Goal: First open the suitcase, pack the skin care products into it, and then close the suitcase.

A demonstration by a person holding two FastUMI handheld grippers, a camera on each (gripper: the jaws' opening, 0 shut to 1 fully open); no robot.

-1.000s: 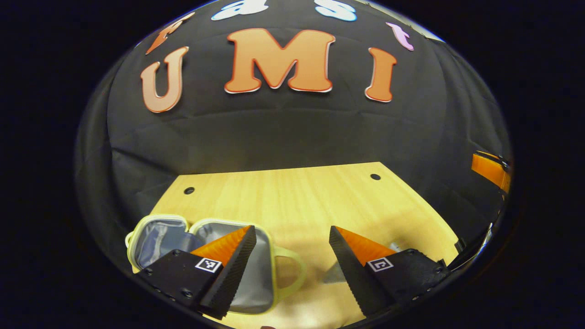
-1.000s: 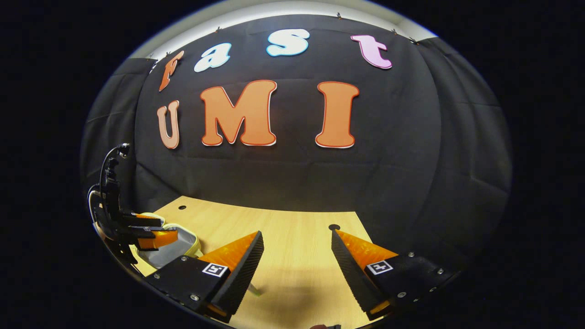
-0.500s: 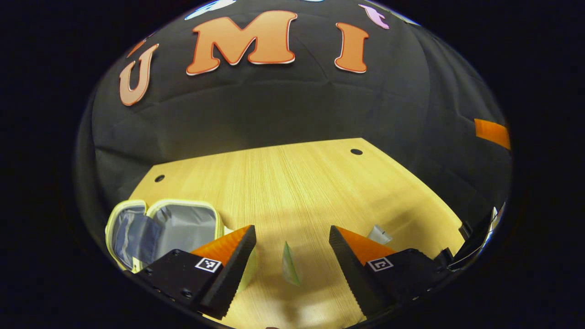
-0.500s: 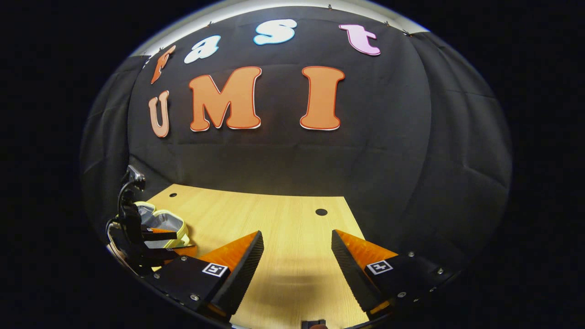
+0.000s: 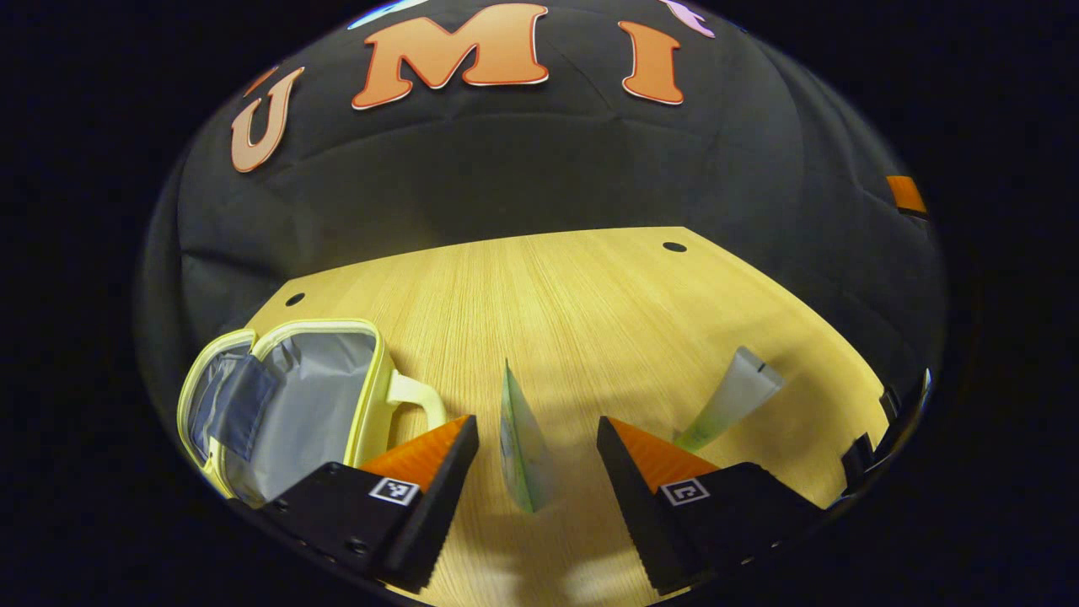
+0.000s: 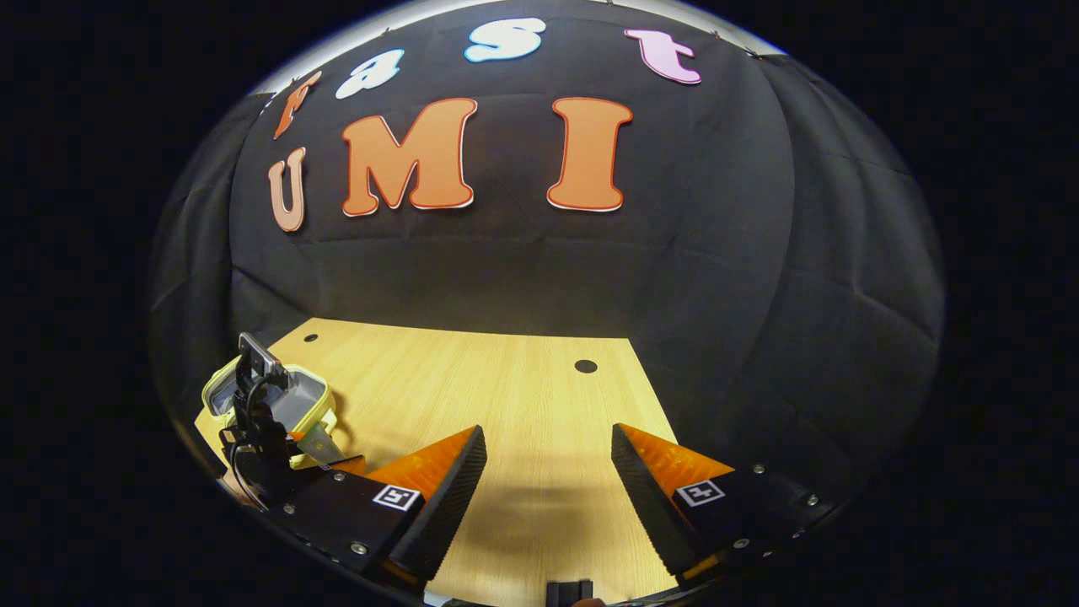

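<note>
Green sachet (image 5: pixel 523 438) stands between the wide-open left gripper (image 5: pixel 536 434), touching neither finger.

Your left gripper (image 5: pixel 535 455) hangs over the table (image 5: pixel 590 295) with its fingers spread – a flat green sachet (image 5: pixel 521 443) stands on edge between them, touching neither. To the left the suitcase (image 5: pixel 278 405) lies open, grey lining up, its handle near the left finger. A tube (image 5: pixel 729 400) lies to the right – slanted, just beyond the right finger.

Bare table (image 5: pixel 573 303) beyond sachet (image 5: pixel 523 447), tube (image 5: pixel 732 400) and open suitcase (image 5: pixel 287 405).
</note>
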